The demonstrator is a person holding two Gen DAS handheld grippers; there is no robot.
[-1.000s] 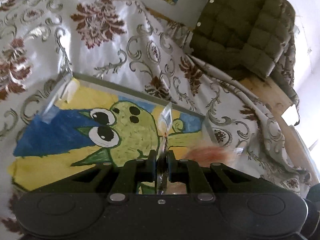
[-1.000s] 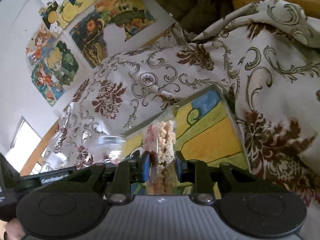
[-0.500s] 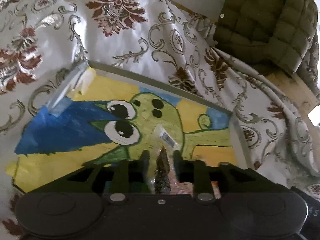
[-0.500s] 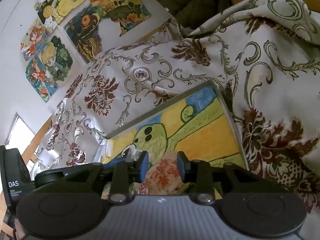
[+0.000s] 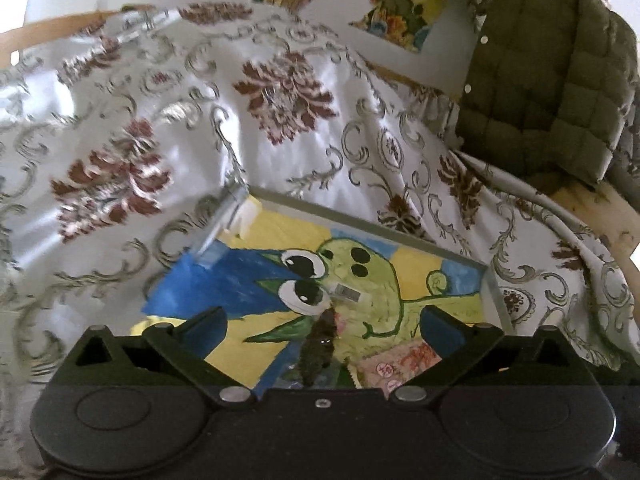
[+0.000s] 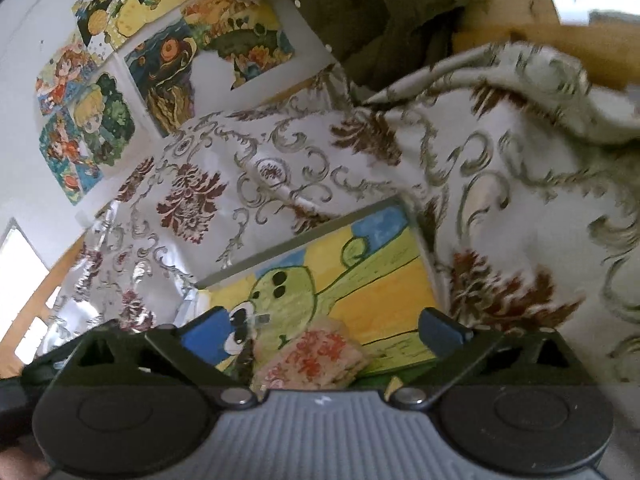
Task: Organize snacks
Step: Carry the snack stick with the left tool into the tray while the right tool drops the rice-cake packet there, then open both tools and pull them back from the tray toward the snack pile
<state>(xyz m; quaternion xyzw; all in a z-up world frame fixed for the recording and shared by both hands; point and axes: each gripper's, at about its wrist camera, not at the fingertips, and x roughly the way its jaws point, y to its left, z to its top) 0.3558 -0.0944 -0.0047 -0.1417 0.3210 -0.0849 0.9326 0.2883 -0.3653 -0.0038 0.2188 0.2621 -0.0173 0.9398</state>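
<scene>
A clear-walled tray [image 5: 360, 222] with a painted green cartoon creature on its floor lies on the patterned bedspread. In the left wrist view my left gripper [image 5: 324, 326] has its jaws opening wide; a dark snack in clear wrap [image 5: 320, 346] lies in the tray between them, untouched by the pads. A pink-and-red printed snack packet [image 5: 404, 362] lies beside it. In the right wrist view my right gripper [image 6: 324, 326] is likewise opening wide over that pink packet [image 6: 310, 356], which rests in the tray [image 6: 304, 234] free of the fingers.
The white bedspread [image 5: 192, 148] with brown and grey floral print surrounds the tray. An olive quilted jacket [image 5: 548, 76] hangs at the back right over a wooden frame [image 5: 600, 208]. Colourful drawings [image 6: 104, 92] cover the wall behind.
Both grippers went from shut on a snack to wide open. The dark snack and the pink packet now lie in the tray. Both grippers drew back and up, showing more bed and wall.
</scene>
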